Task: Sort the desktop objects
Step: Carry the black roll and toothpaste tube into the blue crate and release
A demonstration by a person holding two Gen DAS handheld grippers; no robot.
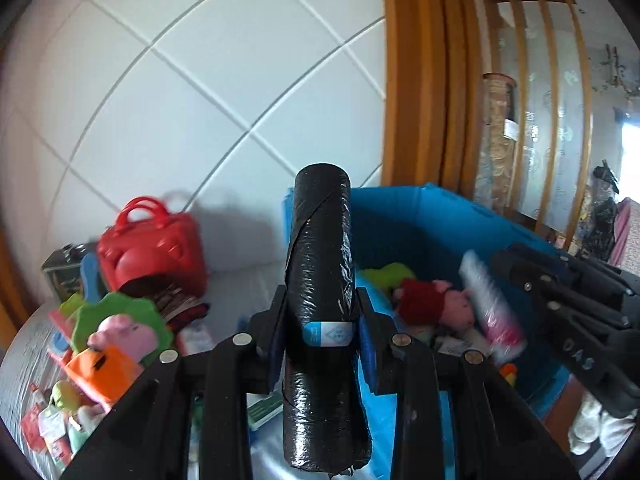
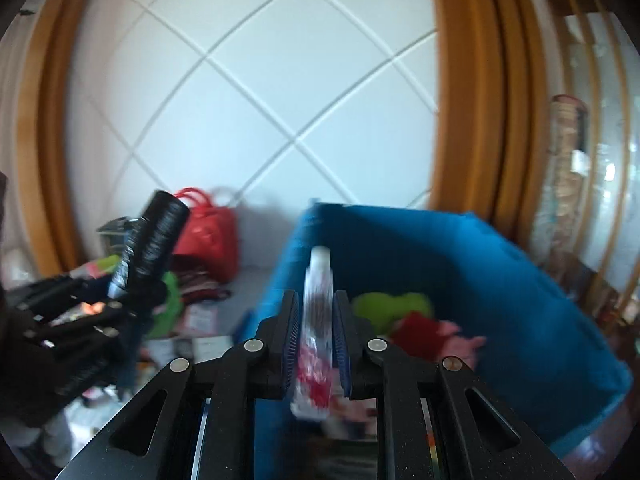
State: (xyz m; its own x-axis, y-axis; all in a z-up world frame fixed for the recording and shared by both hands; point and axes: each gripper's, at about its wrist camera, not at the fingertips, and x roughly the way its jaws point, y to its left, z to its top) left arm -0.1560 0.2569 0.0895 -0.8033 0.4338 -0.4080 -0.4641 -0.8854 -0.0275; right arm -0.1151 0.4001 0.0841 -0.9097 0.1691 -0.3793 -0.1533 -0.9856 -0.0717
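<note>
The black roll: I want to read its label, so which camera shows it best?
The left wrist view: the black roll stands sharp between the fingers, blue-white label facing the camera. The right wrist view shows it blurred at the left, label edge-on.

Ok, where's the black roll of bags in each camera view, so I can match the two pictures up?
Left wrist view: the black roll stands upright at centre, clamped between the left gripper fingers.
Right wrist view: the same roll is at mid-left, tilted, in front of the red bag.
Shared landmark: the blue bin, right of the roll in both.
</note>
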